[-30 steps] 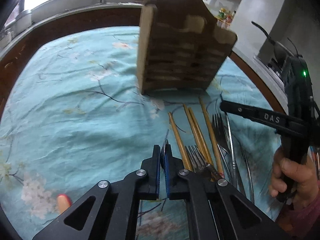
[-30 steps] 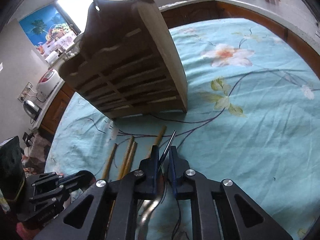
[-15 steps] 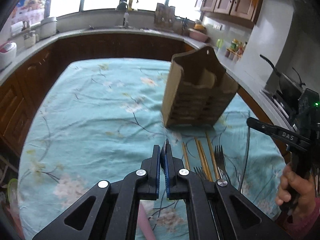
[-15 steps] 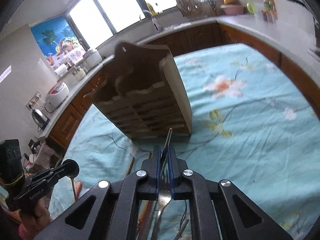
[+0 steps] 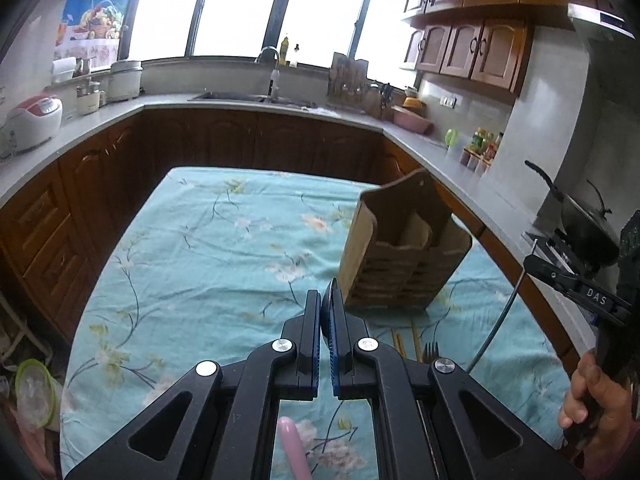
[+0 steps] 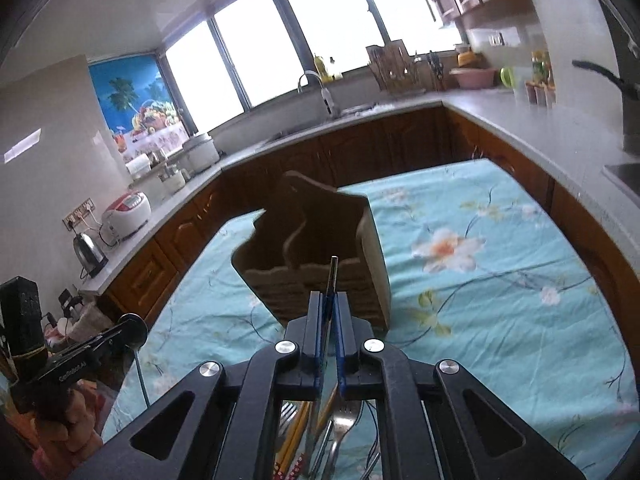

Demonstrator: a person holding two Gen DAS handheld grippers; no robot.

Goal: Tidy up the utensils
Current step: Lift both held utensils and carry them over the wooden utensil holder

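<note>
Floral teal tablecloth (image 5: 192, 280) under everything. Wooden utensil holder (image 5: 400, 264) upright on it, compartments open at top. Both grippers raised on the near side of the holder. Left gripper (image 5: 326, 312) clamped on a thin dark blade-like edge, pink handle (image 5: 294, 448) showing below (utensil type unclear). Right gripper (image 6: 329, 312) pinched on a slim metal utensil (image 6: 333, 276), tip in front of the holder's front wall. Chopsticks (image 5: 400, 338) and forks (image 5: 430, 350) flat on cloth just near side of the holder.
</note>
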